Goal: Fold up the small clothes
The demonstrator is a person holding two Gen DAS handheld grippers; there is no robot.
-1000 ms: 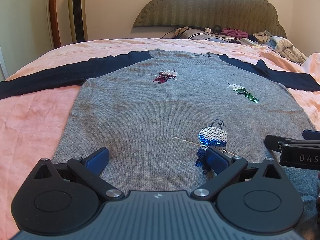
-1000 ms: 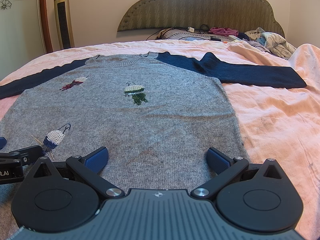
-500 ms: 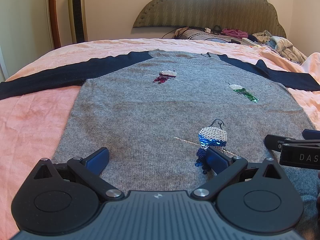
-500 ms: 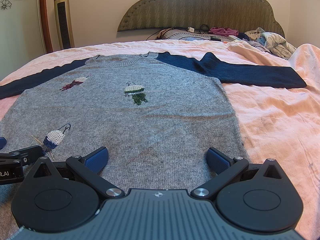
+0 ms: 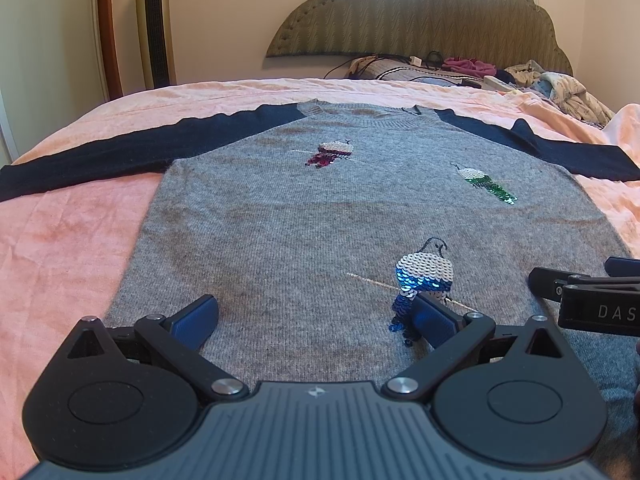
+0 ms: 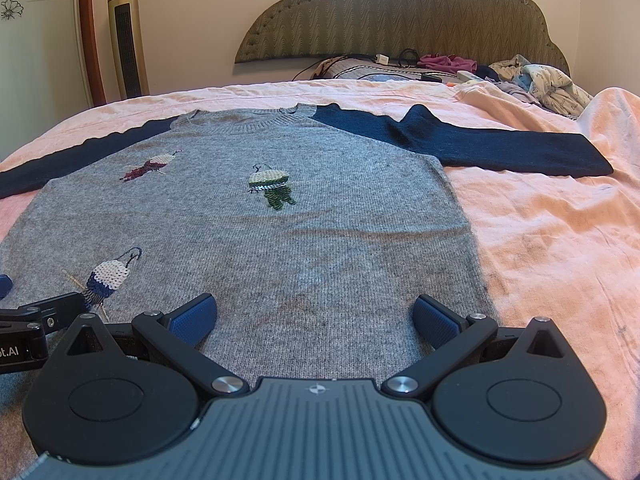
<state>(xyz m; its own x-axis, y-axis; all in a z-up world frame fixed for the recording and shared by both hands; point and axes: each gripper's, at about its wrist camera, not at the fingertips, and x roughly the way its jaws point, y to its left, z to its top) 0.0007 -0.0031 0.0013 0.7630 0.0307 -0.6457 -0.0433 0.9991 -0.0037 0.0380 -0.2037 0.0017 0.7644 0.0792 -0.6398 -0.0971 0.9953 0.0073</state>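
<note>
Left hand-held gripper (image 5: 314, 316): jaws spread wide, grasping nothing, positioned over the hem of the sweater (image 5: 320, 216). Right hand-held gripper (image 6: 314, 316): jaws likewise released, empty, over the hem beside the left unit. The sweater lies flat, front up, on the bed (image 6: 560, 240). Hem nearest the cameras; collar (image 5: 360, 114) points toward the headboard (image 5: 420, 12). Long axis of the body runs hem to collar; navy sleeves (image 6: 480, 142) extend sideways. Loose clothes (image 6: 540, 80) lie beyond, below the headboard.
</note>
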